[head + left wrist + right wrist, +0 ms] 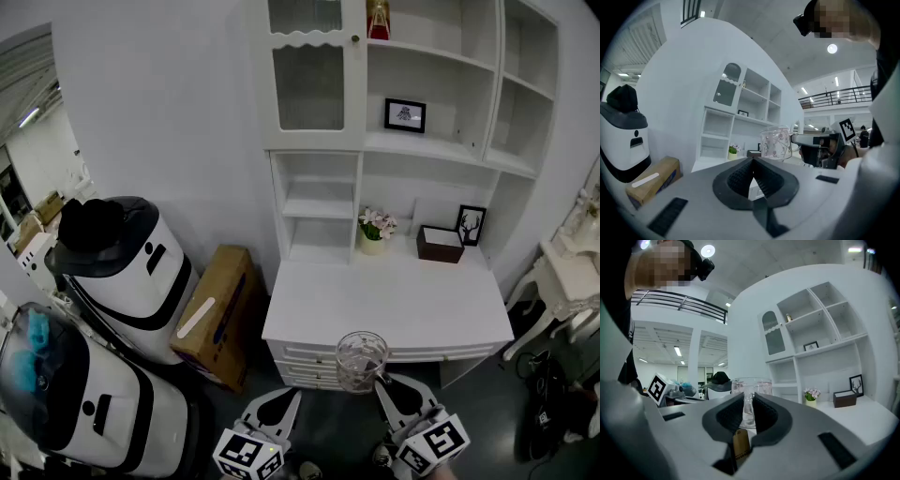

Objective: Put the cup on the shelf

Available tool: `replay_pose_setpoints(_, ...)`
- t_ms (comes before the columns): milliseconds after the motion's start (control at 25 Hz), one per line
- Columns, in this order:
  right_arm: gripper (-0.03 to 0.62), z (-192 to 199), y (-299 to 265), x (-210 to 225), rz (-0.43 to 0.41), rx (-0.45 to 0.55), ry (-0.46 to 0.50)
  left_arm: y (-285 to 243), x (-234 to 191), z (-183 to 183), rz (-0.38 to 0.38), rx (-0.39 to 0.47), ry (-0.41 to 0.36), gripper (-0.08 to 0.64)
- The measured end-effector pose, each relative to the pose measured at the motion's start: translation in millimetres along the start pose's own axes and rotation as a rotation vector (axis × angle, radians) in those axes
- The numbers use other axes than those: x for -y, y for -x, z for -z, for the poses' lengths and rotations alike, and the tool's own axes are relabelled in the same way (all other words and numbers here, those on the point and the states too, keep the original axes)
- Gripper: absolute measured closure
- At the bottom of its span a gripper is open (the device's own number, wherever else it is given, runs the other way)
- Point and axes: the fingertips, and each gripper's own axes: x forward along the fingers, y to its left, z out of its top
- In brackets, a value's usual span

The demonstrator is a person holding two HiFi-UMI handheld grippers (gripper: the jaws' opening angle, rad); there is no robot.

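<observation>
The cup (362, 361), a clear glass one with a faint pattern on its wall, is off the surface and in the grip of the right gripper (380, 382). The two dark pads are pinched on a strip of the glass on the side nearest the person. It hangs upright, long axis straight up and down, open mouth to the ceiling, so from above you look right into it. It sits just at the front edge of the white desk top (394, 300), over the drawer fronts and well short of the shelves behind. The left gripper (281, 403) is low beside it, to the person's left. Its jaws are pressed together at the tips with nothing in them, apart from the cup. On the desk against the back wall stand a small flower pot (377, 230), a brown box (440, 244) and a framed deer picture (471, 225), all well apart from the cup, and the broad middle of the desk is bare. Above them a shelf carries a small framed picture (405, 114), and a red and gold object (379, 19) sits on the shelf above that, beside a glazed cabinet door (307, 86). To the left of the desk a cardboard box (217, 314) leans near a white machine with a black hat (122, 272).
</observation>
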Motion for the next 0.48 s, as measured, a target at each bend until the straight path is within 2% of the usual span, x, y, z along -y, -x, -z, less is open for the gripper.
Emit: replay_pose_setpoints(480, 0.566, 2.2, -6.4, 3.3, -0.006, 0.006, -0.026, 0.0, -5.6, 1.9, -0.009, -0.005, -0.004, 0.555)
